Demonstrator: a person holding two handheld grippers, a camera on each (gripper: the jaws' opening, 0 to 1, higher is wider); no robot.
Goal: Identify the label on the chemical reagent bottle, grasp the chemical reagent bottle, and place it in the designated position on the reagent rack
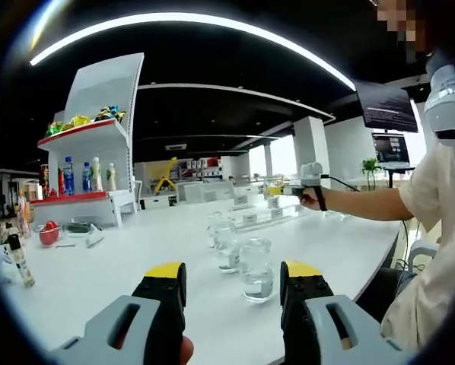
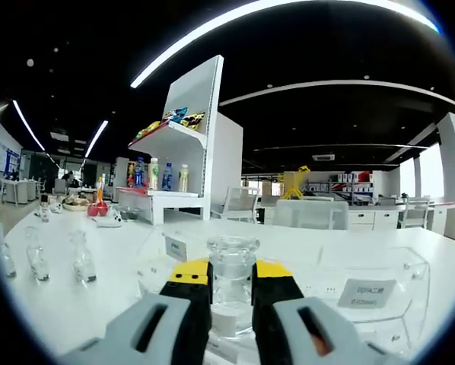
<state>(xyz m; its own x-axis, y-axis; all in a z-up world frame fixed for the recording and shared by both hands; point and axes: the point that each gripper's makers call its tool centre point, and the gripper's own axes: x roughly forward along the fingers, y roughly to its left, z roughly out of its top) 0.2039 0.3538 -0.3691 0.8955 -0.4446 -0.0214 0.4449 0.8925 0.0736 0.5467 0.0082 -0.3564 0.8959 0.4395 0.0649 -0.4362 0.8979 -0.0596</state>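
Observation:
In the left gripper view my left gripper [image 1: 234, 274] hangs open over the white table [image 1: 136, 258], nothing between its yellow-tipped jaws. Just beyond it stand three clear glass reagent bottles in a row, the nearest [image 1: 256, 268], then one [image 1: 227, 247] and one [image 1: 214, 226]. Farther back, a person's hand holds my right gripper [image 1: 292, 189] above the clear reagent rack [image 1: 265, 217]. In the right gripper view my right gripper [image 2: 231, 277] is shut on a stoppered glass reagent bottle [image 2: 231, 293], at the clear acrylic rack [image 2: 399, 285] with its white labels [image 2: 364, 293].
A white shelf unit [image 1: 90, 167] [image 2: 182, 167] with drink bottles and snacks stands at the table's far side. Red items and a tray [image 1: 49, 232] lie near it. Small bottles [image 1: 18, 258] stand at the left edge. Three glass bottles [image 2: 81, 258] remain on the table left of the rack.

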